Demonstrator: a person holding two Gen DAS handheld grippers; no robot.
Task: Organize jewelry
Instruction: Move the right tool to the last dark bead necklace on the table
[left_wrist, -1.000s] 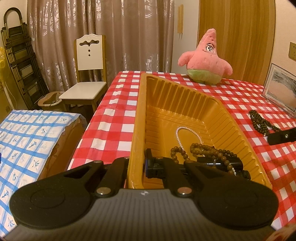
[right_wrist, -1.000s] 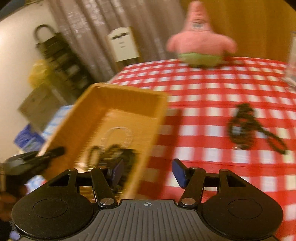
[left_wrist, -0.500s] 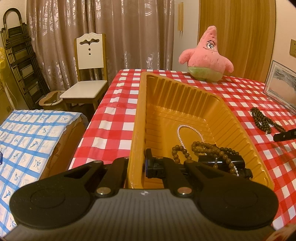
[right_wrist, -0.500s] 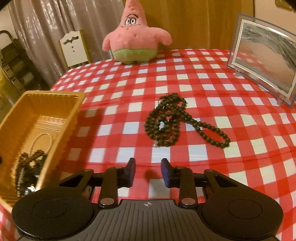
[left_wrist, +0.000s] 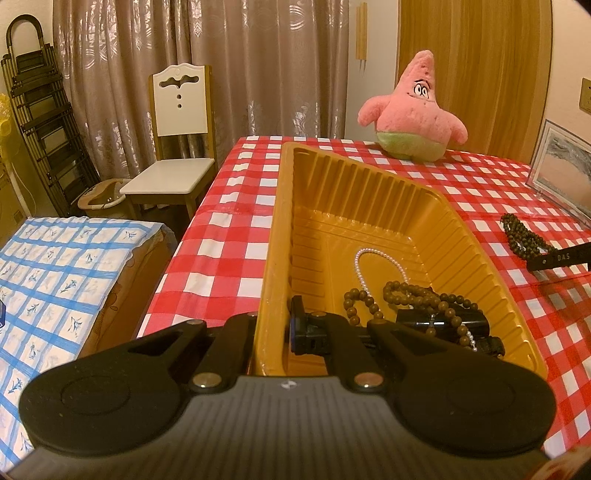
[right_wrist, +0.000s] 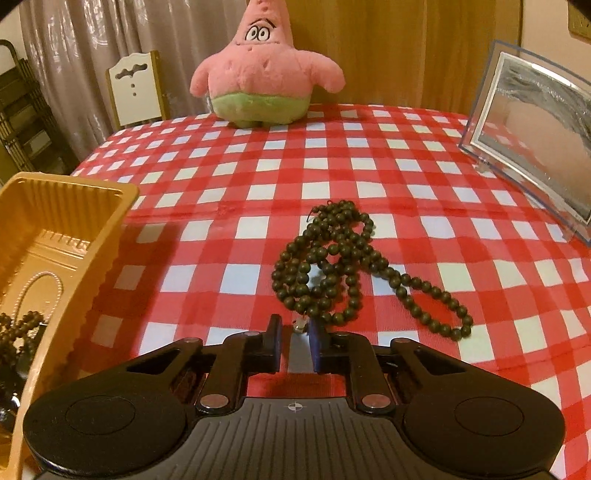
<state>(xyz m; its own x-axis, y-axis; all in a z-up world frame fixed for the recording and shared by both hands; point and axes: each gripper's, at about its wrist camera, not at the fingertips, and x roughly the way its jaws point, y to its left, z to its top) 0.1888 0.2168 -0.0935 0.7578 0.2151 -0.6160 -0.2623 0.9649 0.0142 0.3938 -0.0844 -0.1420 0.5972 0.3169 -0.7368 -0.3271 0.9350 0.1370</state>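
Observation:
A golden plastic tray (left_wrist: 369, 206) stands on the red checked table. It holds a pearl necklace (left_wrist: 360, 269), a brown bead bracelet (left_wrist: 406, 291) and a black item (left_wrist: 443, 321). My left gripper (left_wrist: 271, 328) is shut on the tray's near left wall, one finger outside and one inside. A dark bead necklace (right_wrist: 332, 266) lies heaped on the cloth to the right of the tray (right_wrist: 92, 236). My right gripper (right_wrist: 295, 332) is low at the heap's near edge, its jaws closing. A small pale end piece (right_wrist: 300, 326) sits between the tips, and the pads are not pressing on it.
A pink star plush (right_wrist: 264, 70) sits at the table's far side. A clear picture frame (right_wrist: 532, 162) leans at the right. Left of the table are a white chair (left_wrist: 177, 147) and a blue checked cover (left_wrist: 55, 277). The table's left edge runs close beside the tray.
My right gripper swung from above the tray to the right and down to the dark bead necklace, and its jaws narrowed. The left gripper and tray stayed put.

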